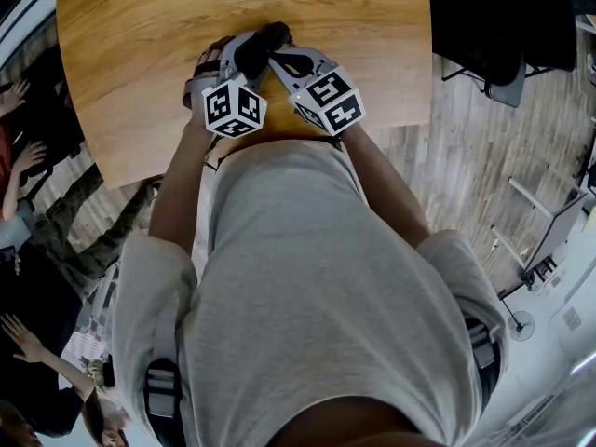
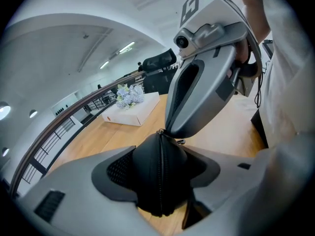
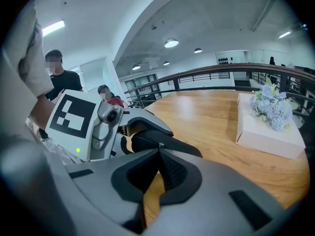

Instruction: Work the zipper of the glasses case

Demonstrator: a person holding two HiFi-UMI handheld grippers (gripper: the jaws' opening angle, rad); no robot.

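My left gripper [image 2: 162, 181] is shut on the black glasses case [image 2: 160, 168], its pads pressing on the two sides. The case's zipper line runs straight up the middle, facing the camera. In the head view the case [image 1: 258, 47] sits above the wooden table [image 1: 130, 45] between the two marker cubes. My right gripper [image 3: 159, 148] is shut, and its tips meet at the top end of the case, on the small metal zipper pull [image 3: 160, 145]. From the left gripper view the right gripper [image 2: 170, 132] comes down onto the top of the zipper.
A white box with pale flowers [image 3: 268, 129] lies on the table's far side, also in the left gripper view as the white box [image 2: 133, 109]. Seated people [image 1: 23, 184] are at the left of the table. A black chair [image 1: 494, 26] stands at the right.
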